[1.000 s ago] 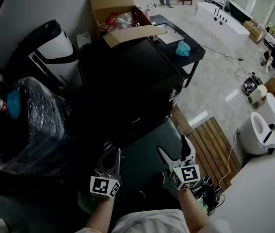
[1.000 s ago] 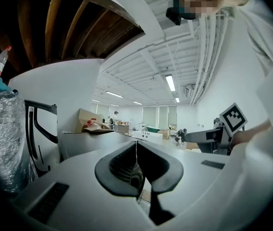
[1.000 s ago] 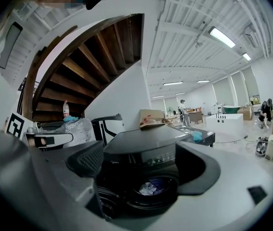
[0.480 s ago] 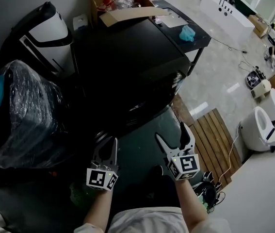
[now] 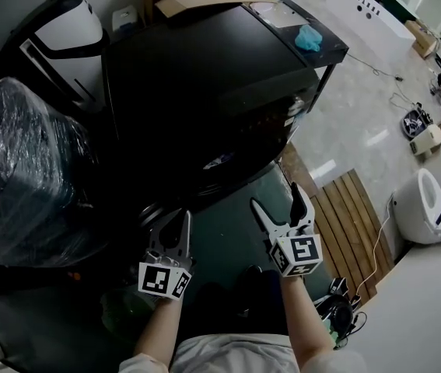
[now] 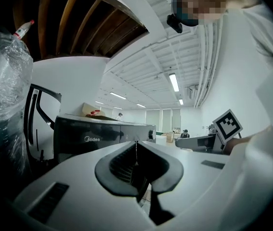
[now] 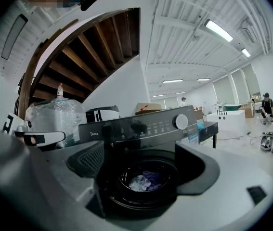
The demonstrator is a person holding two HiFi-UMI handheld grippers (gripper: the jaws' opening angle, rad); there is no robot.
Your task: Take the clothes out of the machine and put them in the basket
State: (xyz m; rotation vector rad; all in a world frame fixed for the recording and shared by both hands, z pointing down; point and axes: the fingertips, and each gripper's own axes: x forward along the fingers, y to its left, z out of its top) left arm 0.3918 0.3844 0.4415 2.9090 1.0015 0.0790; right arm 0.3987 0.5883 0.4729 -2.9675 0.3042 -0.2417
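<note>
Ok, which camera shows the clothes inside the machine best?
The right gripper view: the clothes, pale and purple, show inside the machine. The head view shows only its dark top and front; the left gripper view shows only its front panel.

A bulky bundle wrapped in clear plastic (image 5: 26,169) fills the left of the frame, with a white and black appliance (image 5: 72,29) behind it at the upper left and an open cardboard box (image 5: 204,1) at the top edge. At the upper right a blue cloth (image 5: 308,39) lies on a black table (image 5: 334,54). On the pale floor at the right are a slatted wooden mat (image 5: 352,224), a white toilet (image 5: 430,204) at the frame's edge, and a tangle of cables (image 5: 341,309) at the lower right.
</note>
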